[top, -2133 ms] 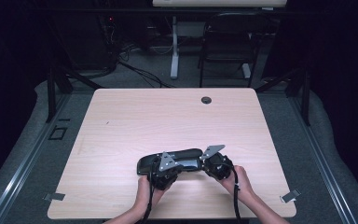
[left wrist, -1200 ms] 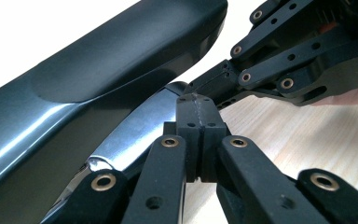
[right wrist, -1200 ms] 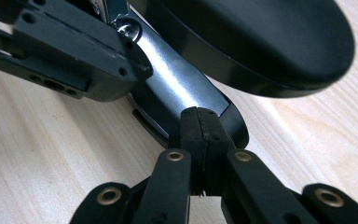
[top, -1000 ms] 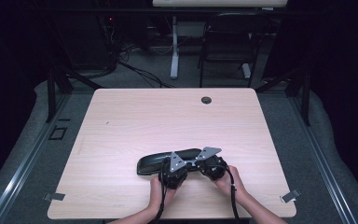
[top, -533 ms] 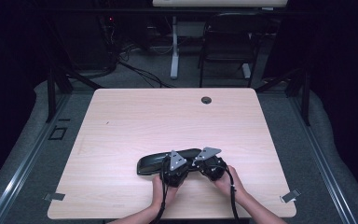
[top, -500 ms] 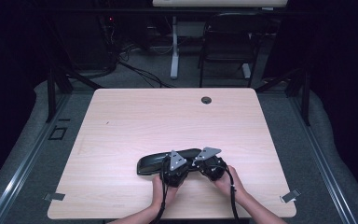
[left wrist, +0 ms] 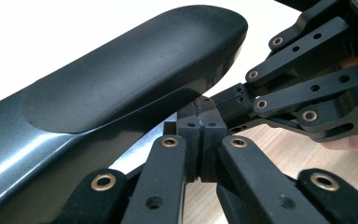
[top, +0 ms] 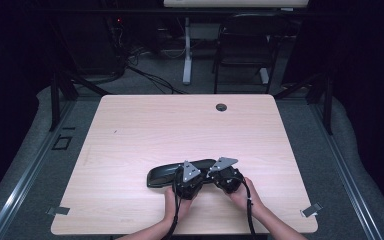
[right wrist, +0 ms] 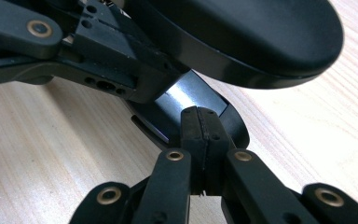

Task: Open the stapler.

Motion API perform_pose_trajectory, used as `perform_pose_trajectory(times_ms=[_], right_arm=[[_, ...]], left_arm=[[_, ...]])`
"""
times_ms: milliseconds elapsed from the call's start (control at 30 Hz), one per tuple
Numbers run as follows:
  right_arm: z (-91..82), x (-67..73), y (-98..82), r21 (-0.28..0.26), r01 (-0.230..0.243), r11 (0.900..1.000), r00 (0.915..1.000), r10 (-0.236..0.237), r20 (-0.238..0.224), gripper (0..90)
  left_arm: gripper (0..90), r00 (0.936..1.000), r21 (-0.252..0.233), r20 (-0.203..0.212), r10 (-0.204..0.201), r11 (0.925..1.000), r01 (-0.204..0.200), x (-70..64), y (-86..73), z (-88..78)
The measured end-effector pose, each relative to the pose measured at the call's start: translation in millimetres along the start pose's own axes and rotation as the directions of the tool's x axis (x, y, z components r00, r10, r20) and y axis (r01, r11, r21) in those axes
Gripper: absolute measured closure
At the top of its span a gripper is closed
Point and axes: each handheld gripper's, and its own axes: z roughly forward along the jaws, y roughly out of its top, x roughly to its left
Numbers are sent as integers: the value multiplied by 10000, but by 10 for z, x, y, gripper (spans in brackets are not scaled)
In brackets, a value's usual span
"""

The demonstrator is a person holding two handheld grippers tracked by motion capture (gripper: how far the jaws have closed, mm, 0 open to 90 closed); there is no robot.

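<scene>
Left claw (top: 198,172) has slid right along the black case (top: 166,175).

Light wooden table (top: 130,135) bearing a long black, seemingly glossy case (top: 167,173).

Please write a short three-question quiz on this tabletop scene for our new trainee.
1. True or false: the long black case lies on the wooden table.
2. How do the jaws of the left gripper and the right gripper stand: A wide open, B closed together?
3. What small dark round thing sits near the table's far edge?

Key: 1 true. 2 B; whether they pinch anything is hard to tell. 3 A cable hole.
</scene>
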Motion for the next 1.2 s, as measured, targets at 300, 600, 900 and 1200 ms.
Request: perform_pose_trajectory(times_ms=[300,600,900,1200], right_arm=[[62,23,65,-66,32,10000,10000,-33,-88,900],[68,28,65,-122,-298,9995,9995,296,-127,900],[66,20,47,-196,-597,9980,9981,593,-178,900],[61,12,44,-181,-695,9974,9973,690,-258,900]], left_arm=[[900,9999,43,-32,-156,9999,156,-5,8,29],[900,9997,-13,-33,-228,9997,228,-1,14,18],[900,10000,-181,-59,0,9998,-1,-27,4,2],[900,9997,-112,-227,-101,9999,99,3,-7,29]])
